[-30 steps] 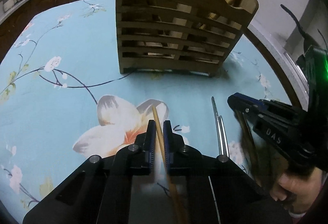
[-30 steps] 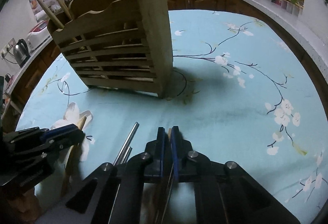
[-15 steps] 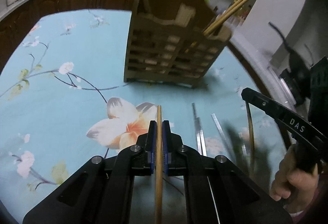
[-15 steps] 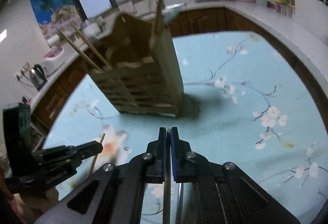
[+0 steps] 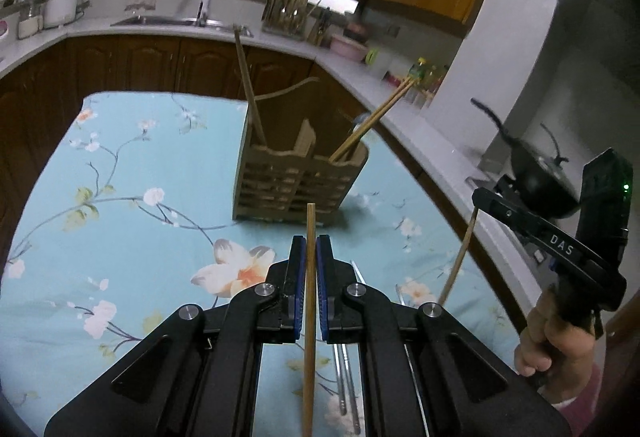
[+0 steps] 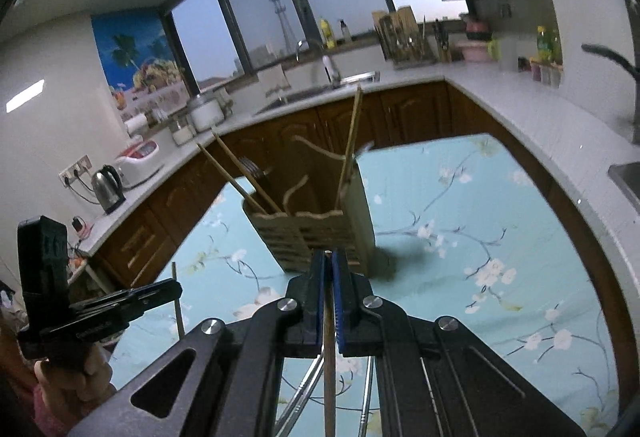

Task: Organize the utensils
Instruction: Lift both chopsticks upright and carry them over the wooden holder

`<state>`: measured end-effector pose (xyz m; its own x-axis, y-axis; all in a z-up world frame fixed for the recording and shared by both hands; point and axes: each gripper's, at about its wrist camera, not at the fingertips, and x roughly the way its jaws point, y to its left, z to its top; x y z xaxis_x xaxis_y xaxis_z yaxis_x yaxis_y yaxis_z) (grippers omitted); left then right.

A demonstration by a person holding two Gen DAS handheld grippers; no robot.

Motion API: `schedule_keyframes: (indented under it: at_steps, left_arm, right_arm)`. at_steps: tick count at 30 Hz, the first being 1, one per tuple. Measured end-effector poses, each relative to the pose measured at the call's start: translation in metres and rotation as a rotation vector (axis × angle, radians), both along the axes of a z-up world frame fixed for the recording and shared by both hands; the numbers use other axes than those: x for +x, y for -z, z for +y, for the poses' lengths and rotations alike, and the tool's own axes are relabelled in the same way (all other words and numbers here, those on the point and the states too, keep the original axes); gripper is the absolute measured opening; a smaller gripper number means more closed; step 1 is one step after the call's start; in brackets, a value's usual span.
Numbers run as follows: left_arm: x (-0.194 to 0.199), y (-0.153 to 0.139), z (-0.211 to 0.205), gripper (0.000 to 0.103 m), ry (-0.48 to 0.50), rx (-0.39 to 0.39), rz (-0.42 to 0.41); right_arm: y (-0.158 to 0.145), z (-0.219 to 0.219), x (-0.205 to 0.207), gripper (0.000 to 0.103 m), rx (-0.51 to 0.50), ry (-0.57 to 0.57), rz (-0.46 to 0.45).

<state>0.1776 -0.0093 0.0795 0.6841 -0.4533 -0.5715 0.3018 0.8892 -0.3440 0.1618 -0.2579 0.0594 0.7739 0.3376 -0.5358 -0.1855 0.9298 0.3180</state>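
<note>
A slatted wooden utensil holder stands on the table and shows in the right wrist view too, with several chopsticks leaning in it. My left gripper is shut on a wooden chopstick, held above the table in front of the holder. My right gripper is shut on another wooden chopstick, also raised in front of the holder. In the left wrist view the right gripper holds its chopstick at the right. In the right wrist view the left gripper is at the left.
Metal chopsticks lie on the floral blue tablecloth under the grippers; they show in the right wrist view. Kitchen counters with a sink, a kettle and a wok surround the table.
Both grippers have risen from the tabletop with their chopsticks and tilted up, so the holder now sits farther away and lower in view.
</note>
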Motion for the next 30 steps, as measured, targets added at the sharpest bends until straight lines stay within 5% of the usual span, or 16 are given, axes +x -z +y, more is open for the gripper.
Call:
schedule_keyframes:
  at_steps: [12,30]
  left_arm:
    - [-0.013,-0.031,0.012,0.004,-0.022,-0.028,-0.085]
    - [0.005,-0.053,0.023,0.004,-0.067,-0.040,-0.137]
  right_arm:
    - [-0.041,0.000,-0.008,0.004,0.017,-0.001,-0.112]
    - [-0.060,0.002,0.006,0.004,0.016,0.008,-0.173]
